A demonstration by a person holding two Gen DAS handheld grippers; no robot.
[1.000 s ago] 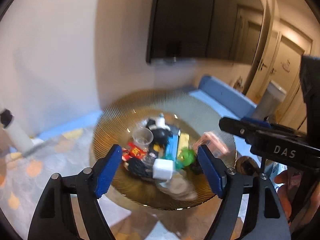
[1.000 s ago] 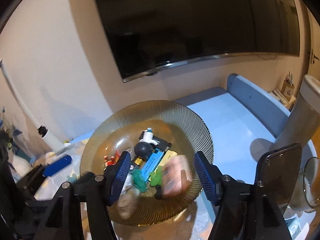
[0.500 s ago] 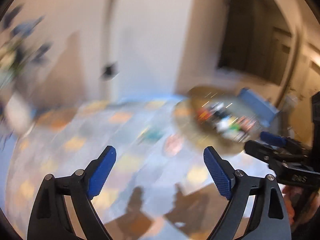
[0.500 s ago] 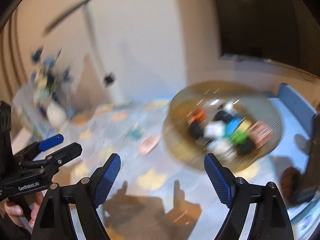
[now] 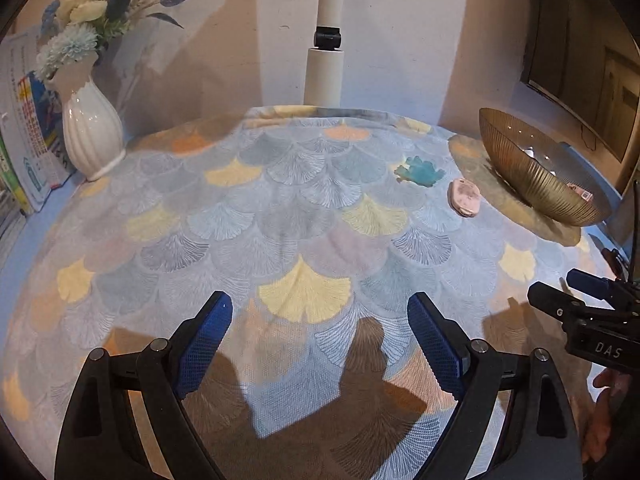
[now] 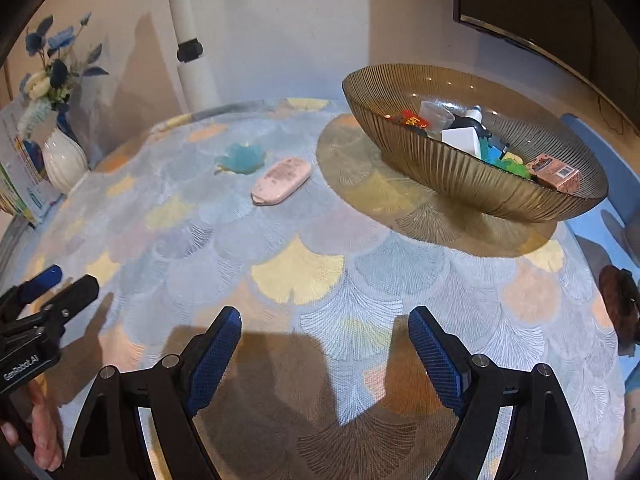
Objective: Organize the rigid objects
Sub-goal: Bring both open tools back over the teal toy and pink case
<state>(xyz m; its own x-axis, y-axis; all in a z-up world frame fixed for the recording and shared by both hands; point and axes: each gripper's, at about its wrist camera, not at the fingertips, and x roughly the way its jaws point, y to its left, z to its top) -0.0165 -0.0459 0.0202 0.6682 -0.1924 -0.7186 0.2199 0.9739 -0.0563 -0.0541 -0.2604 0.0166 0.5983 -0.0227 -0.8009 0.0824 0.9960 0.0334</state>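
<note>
A ribbed amber glass bowl (image 6: 460, 176) stands at the right of the table and holds several small objects, among them a pink box (image 6: 554, 171), a white block (image 6: 460, 138) and a clear cup (image 6: 436, 114). The bowl also shows in the left wrist view (image 5: 532, 176). A pink oblong case (image 6: 282, 180) and a teal leaf-shaped dish (image 6: 240, 158) lie on the cloth left of the bowl; the left wrist view shows the case (image 5: 464, 198) and the dish (image 5: 420, 170) too. My left gripper (image 5: 320, 344) and right gripper (image 6: 324, 352) are open and empty, low over the near cloth.
A white vase with blue flowers (image 5: 90, 132) stands at the far left beside books (image 5: 28, 132). A white pole (image 5: 326, 40) rises behind the table. A dark TV (image 6: 560, 12) hangs on the right wall. A fan-patterned cloth (image 5: 280, 220) covers the round table.
Both grippers have pulled back from above the bowl and swung left, and now hover low over the near cloth. Both stayed open and empty. The pink box lies in the bowl.
</note>
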